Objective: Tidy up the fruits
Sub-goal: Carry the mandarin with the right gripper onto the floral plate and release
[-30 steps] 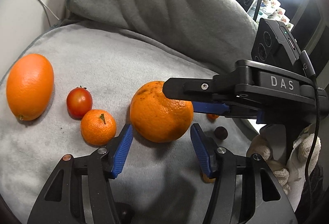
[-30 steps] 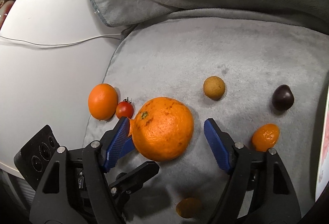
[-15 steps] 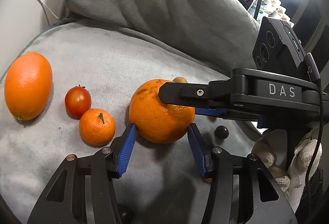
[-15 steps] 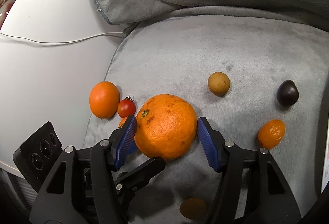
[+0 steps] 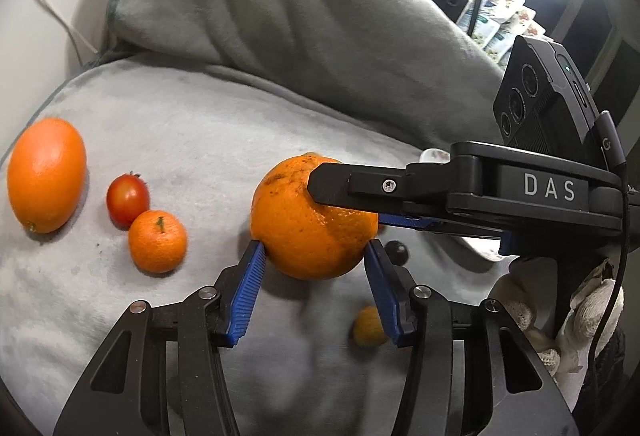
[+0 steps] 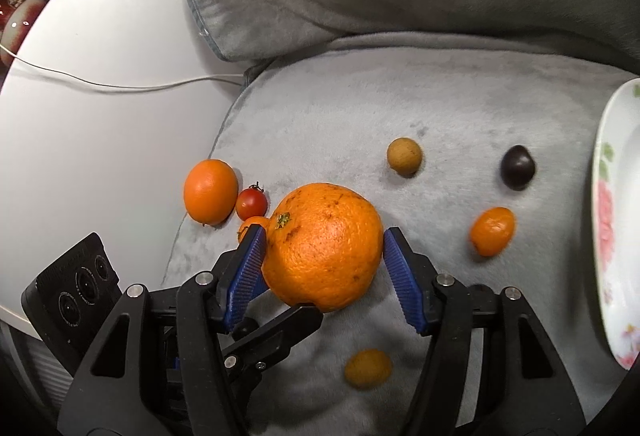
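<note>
A large orange (image 5: pixel 314 222) (image 6: pixel 324 246) is held between both grippers above the grey cushion (image 5: pixel 160 123). My left gripper (image 5: pixel 312 256) is shut on it from the near side. My right gripper (image 6: pixel 322 250) is shut on it too; in the left wrist view its black arm crosses from the right. On the cushion lie an oval orange (image 5: pixel 46 173) (image 6: pixel 210 191), a cherry tomato (image 5: pixel 127 199) (image 6: pixel 251 203), a mandarin (image 5: pixel 158 241), another mandarin (image 6: pixel 492 231), a tan round fruit (image 6: pixel 404 155), a dark fruit (image 6: pixel 517 167) (image 5: pixel 396 252) and a small yellow fruit (image 6: pixel 368 368) (image 5: pixel 370 326).
A floral plate (image 6: pixel 612 220) stands at the right edge of the cushion. A grey pillow (image 5: pixel 280 11) lies behind. A white table with a cable (image 6: pixel 100 85) is left of the cushion. A gloved hand (image 5: pixel 560 324) holds the right gripper.
Both grippers closed onto the large orange, which has risen off the cushion. The plate has come into the right wrist view.
</note>
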The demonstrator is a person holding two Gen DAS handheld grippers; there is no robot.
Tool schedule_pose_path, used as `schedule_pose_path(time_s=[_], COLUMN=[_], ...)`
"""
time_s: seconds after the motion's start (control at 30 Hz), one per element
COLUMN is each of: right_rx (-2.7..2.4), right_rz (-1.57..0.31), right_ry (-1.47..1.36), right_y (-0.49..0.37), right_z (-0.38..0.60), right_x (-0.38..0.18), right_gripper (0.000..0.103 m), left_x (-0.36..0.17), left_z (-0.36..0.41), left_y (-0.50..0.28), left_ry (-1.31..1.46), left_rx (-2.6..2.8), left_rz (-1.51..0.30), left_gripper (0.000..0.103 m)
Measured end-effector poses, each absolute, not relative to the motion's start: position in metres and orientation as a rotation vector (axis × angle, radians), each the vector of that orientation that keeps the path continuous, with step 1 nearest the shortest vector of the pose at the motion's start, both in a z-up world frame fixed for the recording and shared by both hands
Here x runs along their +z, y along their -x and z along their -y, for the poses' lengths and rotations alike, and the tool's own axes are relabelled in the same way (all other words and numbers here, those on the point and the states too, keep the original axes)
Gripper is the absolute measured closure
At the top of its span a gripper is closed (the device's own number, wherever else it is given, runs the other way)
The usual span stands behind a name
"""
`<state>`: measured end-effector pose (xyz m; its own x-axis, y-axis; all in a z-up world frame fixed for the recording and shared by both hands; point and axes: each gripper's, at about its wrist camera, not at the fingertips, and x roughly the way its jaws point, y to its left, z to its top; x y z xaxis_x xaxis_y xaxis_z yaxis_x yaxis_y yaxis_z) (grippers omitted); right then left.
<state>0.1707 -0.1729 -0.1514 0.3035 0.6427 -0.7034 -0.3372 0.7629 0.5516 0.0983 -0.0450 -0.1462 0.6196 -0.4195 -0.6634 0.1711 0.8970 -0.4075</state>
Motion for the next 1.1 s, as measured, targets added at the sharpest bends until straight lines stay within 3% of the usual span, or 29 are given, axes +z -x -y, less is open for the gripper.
schedule_pose_path(time_s=[0.4,1.1], right_rx=[0.581,0.42], right_rz=[-0.993,-0.945], right_ry=[-0.347,-0.465], right_y=[-0.145,-0.128], right_z=[0.232,0.344], right_x=[-0.126,-0.129], right_gripper=[0.039,0.039], left_x=[-0.13,-0.123], left_z=[0.086,0.177], left_y=[-0.098,-0.11], left_ry=[0.285,0.197], left_rx=[-0.458,-0.623], left_rz=[-0.811,-0.843], left_gripper=[0.053,0.052])
